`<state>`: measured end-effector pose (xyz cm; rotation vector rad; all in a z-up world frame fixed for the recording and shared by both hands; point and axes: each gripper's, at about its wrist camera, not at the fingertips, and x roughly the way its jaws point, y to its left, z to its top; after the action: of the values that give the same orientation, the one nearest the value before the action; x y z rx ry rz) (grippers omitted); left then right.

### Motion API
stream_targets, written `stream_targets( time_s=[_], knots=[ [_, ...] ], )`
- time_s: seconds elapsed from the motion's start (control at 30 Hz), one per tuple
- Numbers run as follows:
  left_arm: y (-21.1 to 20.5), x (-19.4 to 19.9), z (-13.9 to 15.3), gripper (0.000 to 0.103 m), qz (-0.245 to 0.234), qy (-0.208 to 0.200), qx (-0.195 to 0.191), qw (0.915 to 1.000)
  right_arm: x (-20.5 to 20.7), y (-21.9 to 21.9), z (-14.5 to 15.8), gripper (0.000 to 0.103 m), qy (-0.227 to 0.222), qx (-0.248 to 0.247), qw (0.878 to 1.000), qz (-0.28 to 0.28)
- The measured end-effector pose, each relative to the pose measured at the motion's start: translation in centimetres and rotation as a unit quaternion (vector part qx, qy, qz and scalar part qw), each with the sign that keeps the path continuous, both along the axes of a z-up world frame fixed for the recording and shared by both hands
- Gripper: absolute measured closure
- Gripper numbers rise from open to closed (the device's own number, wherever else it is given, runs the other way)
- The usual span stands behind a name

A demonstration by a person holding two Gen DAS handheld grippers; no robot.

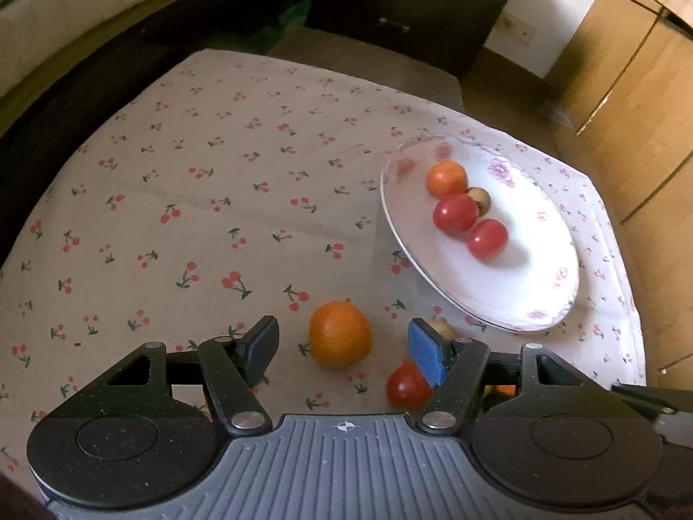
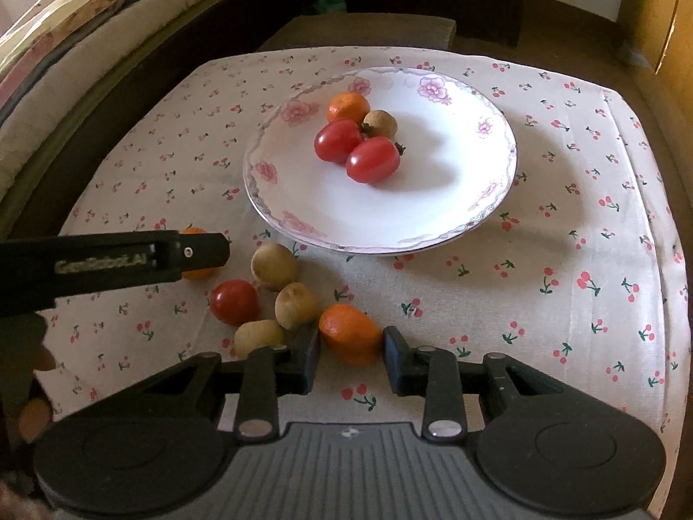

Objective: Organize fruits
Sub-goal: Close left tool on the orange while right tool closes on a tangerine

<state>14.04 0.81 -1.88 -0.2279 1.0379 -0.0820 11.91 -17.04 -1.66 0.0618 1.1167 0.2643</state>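
Observation:
My left gripper [image 1: 342, 351] is open, its pads on either side of a loose orange [image 1: 340, 333] on the cloth without touching it. A red tomato [image 1: 407, 383] lies by its right finger. My right gripper [image 2: 351, 362] is shut on a second small orange [image 2: 351, 331] that rests on the cloth. Left of that orange lie three brown round fruits [image 2: 296, 305] and the tomato [image 2: 234, 301]. The white flowered plate [image 2: 390, 216] holds an orange [image 2: 348, 106], two tomatoes [image 2: 372, 159] and a brown fruit [image 2: 381, 123]. In the left wrist view the plate [image 1: 498, 286] is to the right.
A cherry-print tablecloth [image 2: 541, 286] covers the small table. The left gripper's finger [image 2: 203, 251] crosses the right wrist view's left side and hides most of its orange. Dark furniture [image 1: 411, 8] stands behind, a cushioned edge on the left and wooden cupboard doors [image 1: 628, 86] on the right.

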Motion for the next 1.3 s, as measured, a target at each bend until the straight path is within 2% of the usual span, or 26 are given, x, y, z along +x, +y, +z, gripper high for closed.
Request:
stream_targets(
  time_s=[0.1, 0.27, 0.37, 0.7, 0.87, 0.93, 1.3],
  knots=[
    [-0.2, 0.2, -0.1, 0.034, 0.001, -0.004, 0.005, 1.0000, -0.1, -0.5, 0.3, 0.070, -0.003, 0.006, 1.000, -0.006],
    [-0.5, 0.5, -0.8, 0.053, -0.003, 0.000, 0.016, 0.9999, -0.1, -0.7, 0.3, 0.070, -0.002, 0.009, 1.000, -0.010],
    [-0.5, 0.6, -0.9, 0.057, -0.002, -0.004, 0.019, 0.9998, 0.0, -0.9, 0.1, 0.070, 0.004, 0.012, 1.000, -0.012],
    [-1.4, 0.5, -1.0, 0.054, -0.021, -0.014, 0.042, 0.9988, 0.6, -0.6, -0.5, 0.070, 0.001, 0.012, 1.000, -0.014],
    [-1.6, 0.3, -1.1, 0.058, -0.025, -0.018, 0.051, 0.9982, 0.6, -0.7, -0.5, 0.071, 0.000, 0.013, 1.000, -0.011],
    [-1.4, 0.3, -1.0, 0.061, -0.023, -0.018, 0.045, 0.9986, 0.6, -0.7, -0.4, 0.071, -0.001, 0.010, 1.000, -0.013],
    [-0.7, -0.9, 0.0, 0.061, -0.024, -0.016, 0.034, 0.9990, -0.7, -1.2, 0.8, 0.072, -0.008, 0.013, 1.000, -0.013]
  ],
)
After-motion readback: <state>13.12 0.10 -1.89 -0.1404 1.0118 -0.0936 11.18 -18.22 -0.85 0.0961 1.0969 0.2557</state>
